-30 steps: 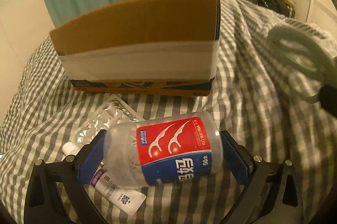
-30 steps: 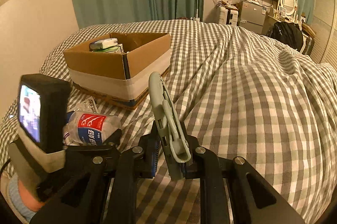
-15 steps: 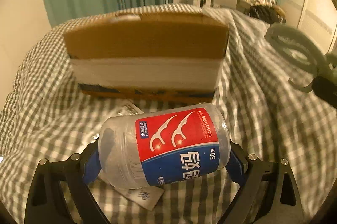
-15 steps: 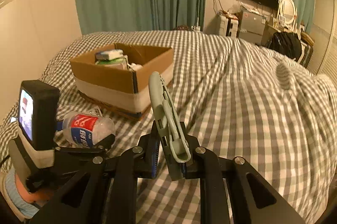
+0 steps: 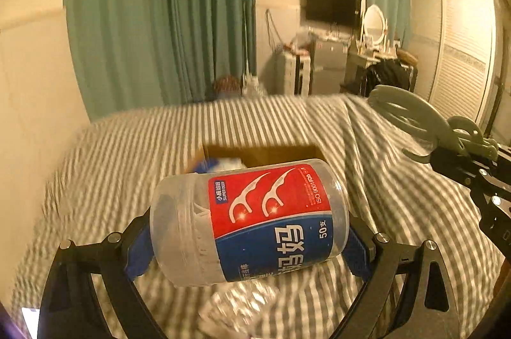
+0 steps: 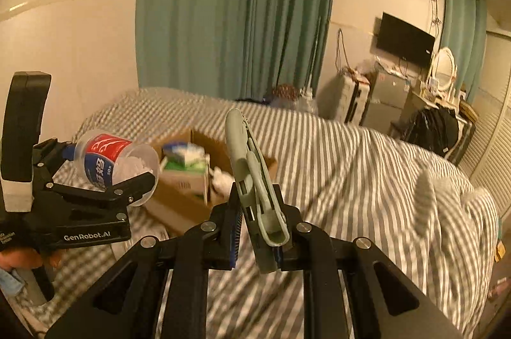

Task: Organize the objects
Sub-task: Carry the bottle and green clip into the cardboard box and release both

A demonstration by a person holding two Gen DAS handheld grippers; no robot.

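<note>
- The floss-pick jar (image 5: pixel 249 224), clamped sideways in the left gripper (image 5: pixel 247 238), has been lifted off the bedcover (image 6: pixel 351 154) since a second ago.
- It is now held above the near edge of the cardboard box (image 6: pixel 191 179), so a drop-in is judged next.
- A grey-green clip (image 6: pixel 252 179) is still pinched in the right gripper (image 6: pixel 257 238).

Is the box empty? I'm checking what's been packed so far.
No, the right wrist view shows the box already holding a green and white package and other items.
</note>
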